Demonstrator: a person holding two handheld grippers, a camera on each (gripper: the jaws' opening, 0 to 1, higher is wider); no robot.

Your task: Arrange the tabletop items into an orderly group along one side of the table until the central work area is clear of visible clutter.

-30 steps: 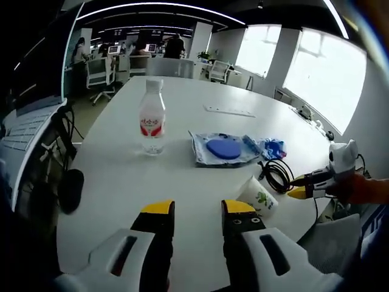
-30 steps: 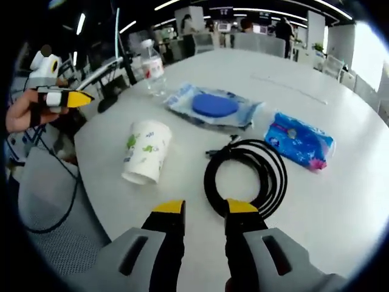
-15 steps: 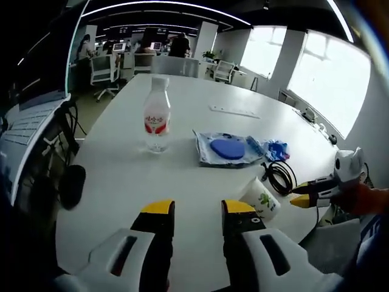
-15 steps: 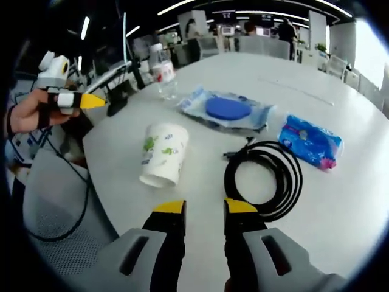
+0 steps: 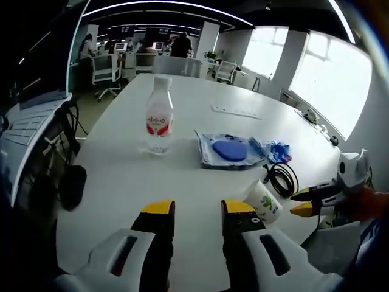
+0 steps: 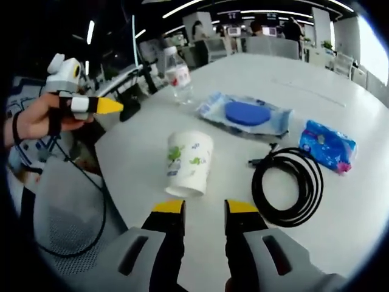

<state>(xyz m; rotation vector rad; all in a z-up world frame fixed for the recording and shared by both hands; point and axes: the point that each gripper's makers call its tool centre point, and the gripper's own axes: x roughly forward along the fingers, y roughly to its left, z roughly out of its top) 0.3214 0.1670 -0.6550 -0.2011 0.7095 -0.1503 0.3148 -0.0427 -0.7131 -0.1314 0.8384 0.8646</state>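
The right gripper has shifted from the cable to face the tipped cup near the table edge; jaws slightly apart, empty. The left gripper, likewise parted and empty, hovers short of the bottle. Cup grasp appears next

Left gripper fingers parted over table; water bottle upright; paper cup on side.

In the right gripper view, a cup lies on the counter just beyond the right tool; cable coil right, bottle farthest.
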